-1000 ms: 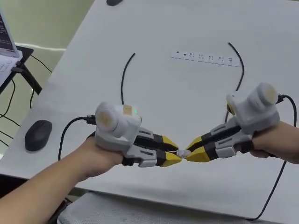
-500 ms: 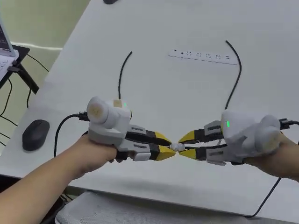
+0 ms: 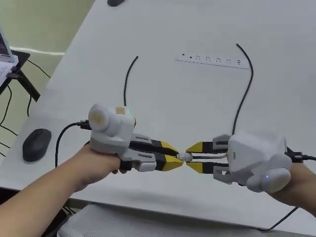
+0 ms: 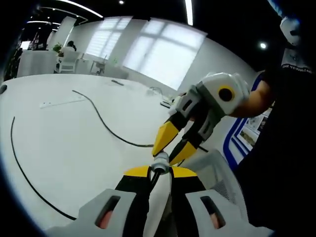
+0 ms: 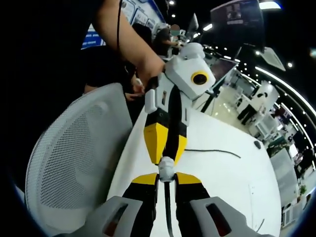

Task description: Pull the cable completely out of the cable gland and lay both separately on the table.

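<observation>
**Operator:** Where do I stand?

**Spotter:** Your left gripper (image 3: 177,156) and right gripper (image 3: 193,157) meet tip to tip over the near part of the table (image 3: 173,103). Each looks pressed onto one end of the cable gland (image 3: 185,157), which hangs in the air between them. The cable (image 3: 243,94) is still in it, running back between your right jaws and trailing away across the table.

**Operator:** Which step is that?

**Spotter:** Loosening, I'd judge, not pulling yet. Next, keep your left clamped on the cable gland. Shift your right grip back onto the cable itself and draw straight away, because a skewed pull may jam it.

**Operator:** What changed in the last second?

**Spotter:** Your right gripper rolled over, and its housing went from on top to facing you. That looks like a twist. Your left barely moved, and the tips stayed together.
</observation>
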Motion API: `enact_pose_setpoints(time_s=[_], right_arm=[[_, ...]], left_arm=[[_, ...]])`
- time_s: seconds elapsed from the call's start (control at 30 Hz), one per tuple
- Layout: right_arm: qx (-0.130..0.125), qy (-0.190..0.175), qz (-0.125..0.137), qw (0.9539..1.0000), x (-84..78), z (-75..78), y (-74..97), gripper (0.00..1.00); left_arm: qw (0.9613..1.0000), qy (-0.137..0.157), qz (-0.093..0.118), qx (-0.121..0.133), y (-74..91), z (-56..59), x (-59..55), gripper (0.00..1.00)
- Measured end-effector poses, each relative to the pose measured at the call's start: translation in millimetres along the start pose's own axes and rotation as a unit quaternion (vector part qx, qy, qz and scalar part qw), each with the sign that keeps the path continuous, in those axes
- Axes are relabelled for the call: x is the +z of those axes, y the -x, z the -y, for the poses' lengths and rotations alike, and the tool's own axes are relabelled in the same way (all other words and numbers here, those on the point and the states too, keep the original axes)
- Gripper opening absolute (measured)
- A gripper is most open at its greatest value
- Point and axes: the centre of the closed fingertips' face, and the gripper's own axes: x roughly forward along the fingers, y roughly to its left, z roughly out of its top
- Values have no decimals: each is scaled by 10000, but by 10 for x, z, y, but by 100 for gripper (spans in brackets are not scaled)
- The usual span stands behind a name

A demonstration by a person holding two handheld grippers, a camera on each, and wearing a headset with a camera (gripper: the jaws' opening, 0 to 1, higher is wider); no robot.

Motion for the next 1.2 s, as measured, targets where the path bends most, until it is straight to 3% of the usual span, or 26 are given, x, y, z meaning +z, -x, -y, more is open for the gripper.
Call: enact_pose_setpoints(time_s=[0.13,0.23,0.33,0.4,0.43,0.5,0.57,0.63,0.77,0.83,0.87,0.9,0.97,1.07,1.13,1.2], right_arm=[[81,-163,110,9998,25,6,16,8],[187,-671,330,9970,72,9,36,9],[345,-1502,375,9873,27,47,69,16],[474,-1743,484,9824,21,62,97,16],[592,-2103,534,9744,19,61,112,16],[1001,-2983,782,9460,57,42,146,16],[1229,-3480,864,9254,41,56,162,16],[1538,-3925,976,9015,56,39,179,20],[1862,-4286,959,8789,52,29,160,22],[1776,-4258,967,8819,33,73,122,21],[1775,-4272,973,8812,34,77,114,22],[1843,-4354,944,8761,35,70,97,22],[1863,-4331,947,8768,40,60,82,21],[1957,-4394,958,8715,59,46,63,18],[1971,-4329,956,8744,64,33,52,16],[2029,-4334,994,8724,80,26,54,15]], left_arm=[[10000,-86,24,2,10,15,2,15],[9999,-97,38,20,18,7,0,15],[9999,-125,27,27,21,15,-6,15],[9998,-176,32,26,24,21,-5,15],[9998,-191,32,23,26,26,-4,15],[9997,-245,27,9,30,37,-5,15],[9995,-313,23,-18,33,43,-6,15],[9991,-429,-1,-16,40,40,-8,15],[9989,-460,9,-31,49,45,13,15],[9986,-518,65,-35,52,50,41,15],[9986,-517,67,-36,52,50,44,15],[9985,-533,67,-34,50,48,50,15],[9984,-565,44,-35,48,45,47,15],[9983,-578,28,-27,46,38,44,15],[9983,-576,31,-24,40,44,50,15],[9983,-587,27,-31,36,52,54,15]])
